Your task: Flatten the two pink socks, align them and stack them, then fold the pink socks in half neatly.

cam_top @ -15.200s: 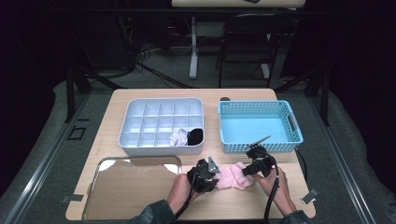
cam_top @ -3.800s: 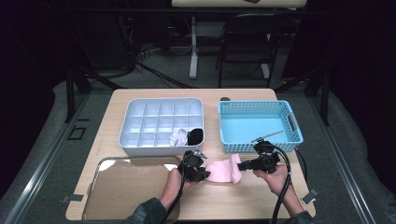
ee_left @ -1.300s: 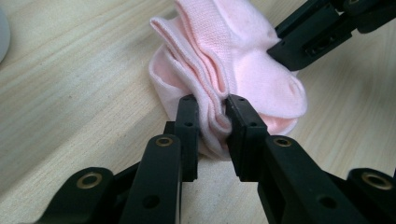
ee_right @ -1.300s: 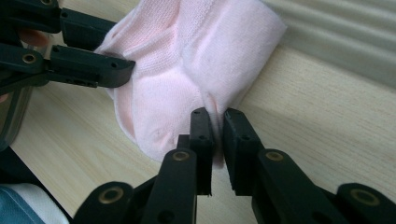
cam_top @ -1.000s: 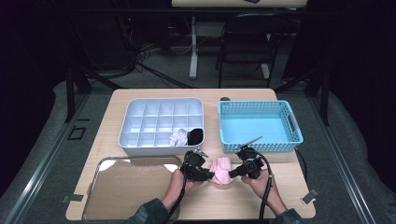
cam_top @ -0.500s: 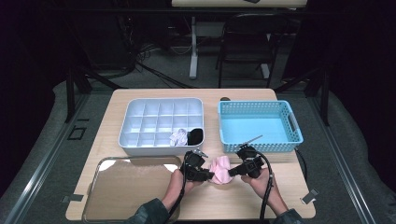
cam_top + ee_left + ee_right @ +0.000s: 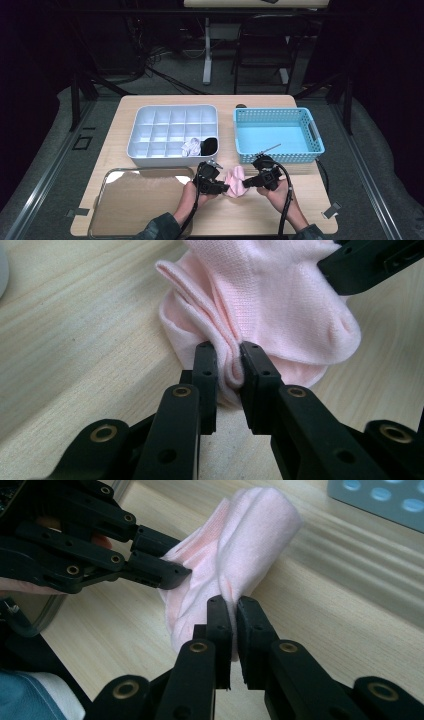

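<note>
Sock (image 7: 235,180) bunched shorter since earlier; long axis between tongs.

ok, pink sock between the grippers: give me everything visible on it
The pale pink knitted fabric sock is bunched into a folded, layered wad, fine ribbed weave showing, on the light wooden table in front of the light blue perforated plastic basket. The left gripper pinches a gathered fold at one end; the right gripper pinches a fold at the other. The bundle's underside rests on the tabletop. No holes or stains show.
</note>
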The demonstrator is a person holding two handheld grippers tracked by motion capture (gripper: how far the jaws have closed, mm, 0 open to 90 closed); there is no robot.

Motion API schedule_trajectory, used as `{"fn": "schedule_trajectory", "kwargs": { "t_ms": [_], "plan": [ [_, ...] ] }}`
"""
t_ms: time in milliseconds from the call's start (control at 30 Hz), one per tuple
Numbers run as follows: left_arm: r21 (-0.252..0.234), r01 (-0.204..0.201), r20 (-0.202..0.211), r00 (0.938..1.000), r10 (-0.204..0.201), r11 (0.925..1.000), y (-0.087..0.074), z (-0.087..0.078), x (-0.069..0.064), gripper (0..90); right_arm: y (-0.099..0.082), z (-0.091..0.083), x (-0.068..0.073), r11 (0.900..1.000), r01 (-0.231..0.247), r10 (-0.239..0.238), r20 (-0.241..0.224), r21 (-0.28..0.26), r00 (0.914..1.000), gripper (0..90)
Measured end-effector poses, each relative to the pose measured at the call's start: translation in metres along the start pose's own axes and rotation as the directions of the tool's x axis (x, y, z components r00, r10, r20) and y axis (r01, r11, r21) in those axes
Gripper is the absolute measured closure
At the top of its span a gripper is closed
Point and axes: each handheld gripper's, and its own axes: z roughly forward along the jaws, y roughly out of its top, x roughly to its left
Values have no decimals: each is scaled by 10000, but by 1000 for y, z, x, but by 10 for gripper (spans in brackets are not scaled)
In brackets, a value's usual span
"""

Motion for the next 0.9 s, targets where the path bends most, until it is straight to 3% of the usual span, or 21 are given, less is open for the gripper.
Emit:
{"fn": "schedule_trajectory", "kwargs": {
  "t_ms": [33, 267, 900],
  "plan": [
    [-3, 5, 2, 10000, -5, 10000, 0, 0, 0, 789, 1, -2, 0, 9994, 266, -267, 23, 233, 9996, 853],
    [14, -27, -22, 10000, 27, 10000, 0, 0, -1, 791, 3, -4, 1, 9980, 562, -562, -18, 275, 9984, 853],
    [-7, 25, -30, 10000, -25, 10000, -1, 1, -2, 795, 4, -1, 11, 9952, 972, -976, -372, -111, 9945, 854]
  ]
}}
